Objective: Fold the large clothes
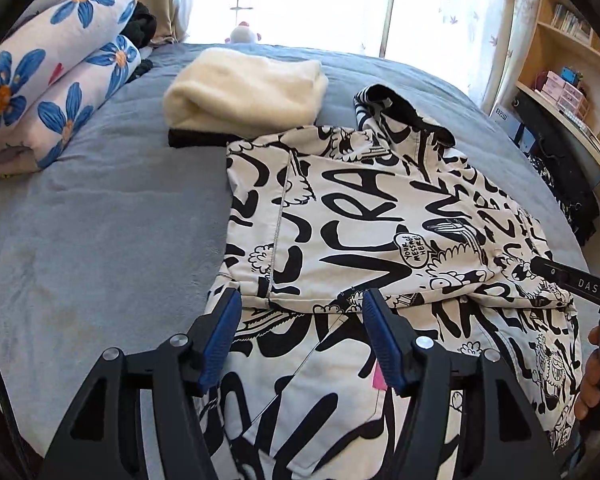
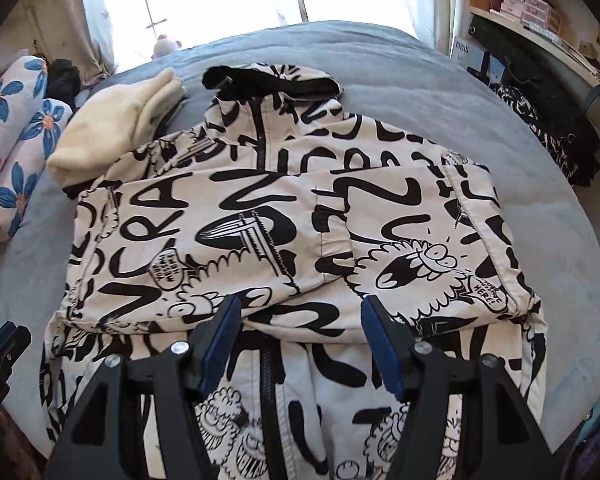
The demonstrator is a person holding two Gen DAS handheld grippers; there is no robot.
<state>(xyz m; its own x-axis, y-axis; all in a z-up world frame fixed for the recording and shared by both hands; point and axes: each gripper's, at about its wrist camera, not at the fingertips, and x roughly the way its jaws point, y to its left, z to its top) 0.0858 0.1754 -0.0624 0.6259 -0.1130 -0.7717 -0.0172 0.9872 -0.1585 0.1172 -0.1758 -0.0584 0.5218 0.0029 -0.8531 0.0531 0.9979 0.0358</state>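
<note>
"das" on gripper (image 1: 572, 280), "here!" on jacket (image 2: 483, 298)

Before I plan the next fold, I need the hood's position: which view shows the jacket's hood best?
The right wrist view: the hood sits near centre, its black lining and the zipper below both visible. The left wrist view shows the hood off to the right, foreshortened and partly crumpled.

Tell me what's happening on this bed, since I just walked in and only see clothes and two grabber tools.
A person with a two-finger gripper in each hand is folding a black-and-white graffiti-print hooded jacket on the blue-grey bed. Both sleeves are already folded across its chest. The left gripper and right gripper are above the lower part, jaws open and empty. Beside the jacket lies a folded cream garment.
</note>
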